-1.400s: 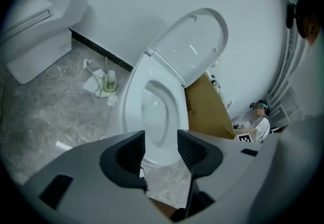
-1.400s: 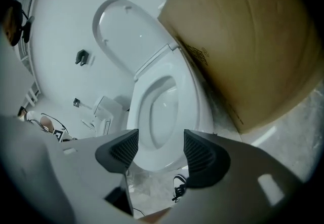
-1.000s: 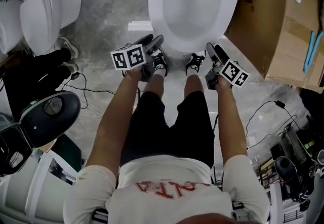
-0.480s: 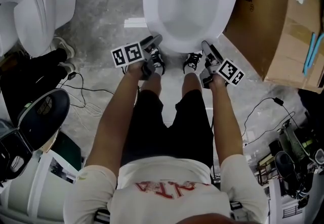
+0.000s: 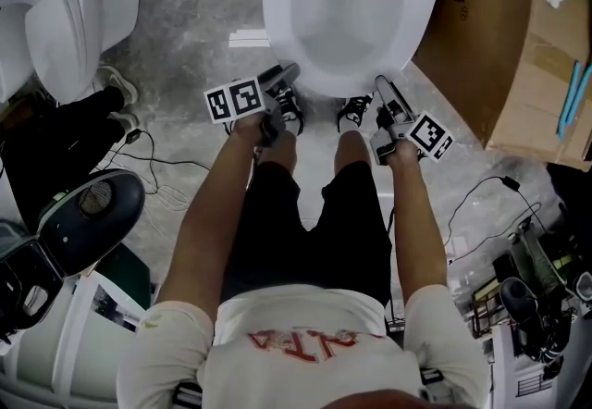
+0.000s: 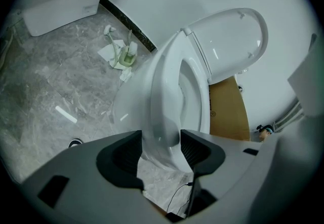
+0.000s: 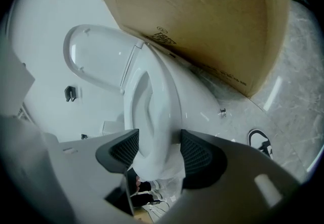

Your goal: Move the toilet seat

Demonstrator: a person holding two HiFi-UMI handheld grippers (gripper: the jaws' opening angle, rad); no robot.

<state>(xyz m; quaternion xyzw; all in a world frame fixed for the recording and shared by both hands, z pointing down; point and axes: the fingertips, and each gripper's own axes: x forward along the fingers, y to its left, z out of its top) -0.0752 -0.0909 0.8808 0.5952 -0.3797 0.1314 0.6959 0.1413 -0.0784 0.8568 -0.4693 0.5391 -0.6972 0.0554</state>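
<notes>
Pinching toilet seat (image 5: 279, 14) front rim: my left claw (image 6: 161, 149) clamped on, right claw (image 7: 154, 152) just closing on. Hazard: glossy rim slips, seat slams bowl (image 5: 351, 28).

Grey marble floor (image 5: 185, 18) (cardboard box (image 5: 518, 46) alongside)

Nothing legible from my remote seat: red lettering (image 5: 310, 340) on white shirt (image 5: 277, 315), print (image 7: 164, 38) on cardboard box (image 7: 202, 15), both too unclear.
</notes>
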